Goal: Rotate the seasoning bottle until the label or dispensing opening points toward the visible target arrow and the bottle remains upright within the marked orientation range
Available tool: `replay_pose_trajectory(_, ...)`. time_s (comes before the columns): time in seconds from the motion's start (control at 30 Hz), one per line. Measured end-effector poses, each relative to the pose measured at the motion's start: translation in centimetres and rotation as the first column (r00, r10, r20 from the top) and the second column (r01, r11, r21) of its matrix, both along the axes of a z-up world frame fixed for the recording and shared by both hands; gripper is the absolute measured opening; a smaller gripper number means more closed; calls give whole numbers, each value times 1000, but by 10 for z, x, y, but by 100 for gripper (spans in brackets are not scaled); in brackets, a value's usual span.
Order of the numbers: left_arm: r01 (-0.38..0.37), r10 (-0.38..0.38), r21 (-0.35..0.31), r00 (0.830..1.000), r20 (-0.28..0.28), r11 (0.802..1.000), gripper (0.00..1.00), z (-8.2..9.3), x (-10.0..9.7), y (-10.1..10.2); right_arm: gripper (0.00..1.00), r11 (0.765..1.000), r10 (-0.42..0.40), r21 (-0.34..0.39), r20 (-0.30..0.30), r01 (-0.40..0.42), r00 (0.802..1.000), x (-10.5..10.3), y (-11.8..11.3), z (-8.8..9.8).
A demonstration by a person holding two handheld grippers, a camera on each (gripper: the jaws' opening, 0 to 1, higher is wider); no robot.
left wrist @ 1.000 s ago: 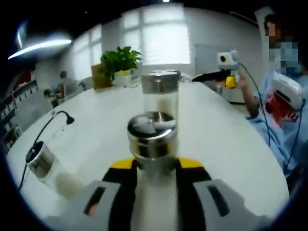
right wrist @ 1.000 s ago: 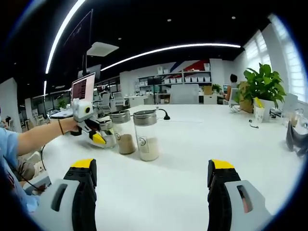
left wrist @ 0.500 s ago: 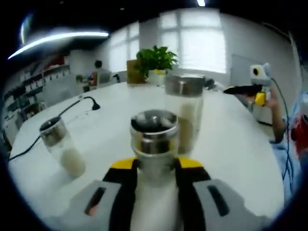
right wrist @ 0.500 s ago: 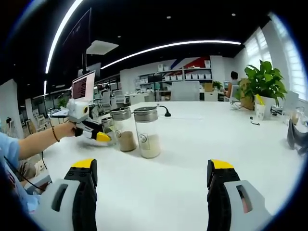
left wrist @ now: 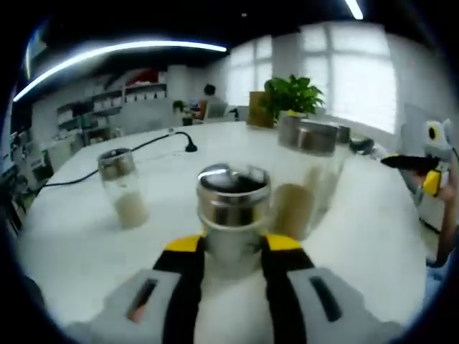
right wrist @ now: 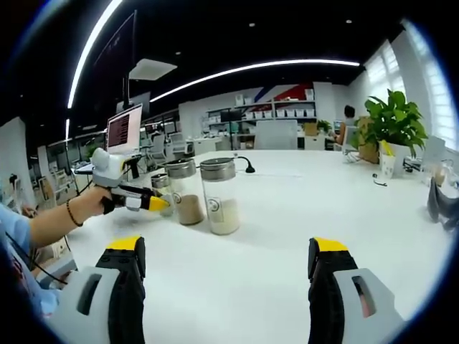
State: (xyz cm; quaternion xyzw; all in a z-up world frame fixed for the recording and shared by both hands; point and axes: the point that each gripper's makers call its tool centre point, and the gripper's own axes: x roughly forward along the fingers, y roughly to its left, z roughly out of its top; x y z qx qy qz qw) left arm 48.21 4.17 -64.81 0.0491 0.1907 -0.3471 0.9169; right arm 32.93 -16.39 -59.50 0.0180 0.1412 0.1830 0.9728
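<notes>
Left gripper view: left hand-held gripper [left wrist: 229, 251] clamped on seasoning bottle [left wrist: 232, 215], upright on worktop [left wrist: 86, 244]. Glass, slick steel cap; likely light, grip body low. Right hand-held gripper [right wrist: 226, 287] apart, empty.

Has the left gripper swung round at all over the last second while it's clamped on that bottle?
Yes. In the right gripper view the left gripper has turned about the seasoning bottle; its body now sits further left of the tan-filled jar, which stayed put.
</notes>
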Motion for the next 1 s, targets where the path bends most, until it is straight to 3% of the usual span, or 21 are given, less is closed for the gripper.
replay_pose_trajectory(0.13, -20, 20, -4, 1000, 13, 1000, 33, 0, 0, 0, 98, 999, -20, 35, 41, 18, 999, 2, -1, 10)
replay_pose_trajectory(0.27, -32, 32, 0, 999, 19, 999, 33, 0, 0, 1, 98, 1000, -26, 4, 46, 26, 999, 0, -2, 11)
replay_pose_trajectory(0.33, -57, 57, 4, 998, 9, 998, 33, 0, 0, 2, 98, 996, -65, 57, 67, 61, 996, 2, -5, 16)
replay_pose_trajectory(0.5, -126, 126, 12, 992, 18, 992, 33, -1, -1, 0, 98, 1000, -28, 11, 40, 27, 999, 0, 5, 10)
replay_pose_trajectory(0.77, -148, 148, 8, 988, 35, 989, 33, -1, -2, 0, 98, 999, 23, 23, 5, -23, 1000, 0, 26, -1)
replay_pose_trajectory(1.0, -161, 161, 4, 986, 33, 987, 33, -1, -1, -1, 98, 999, 37, 11, -4, -37, 999, 0, 32, -5)
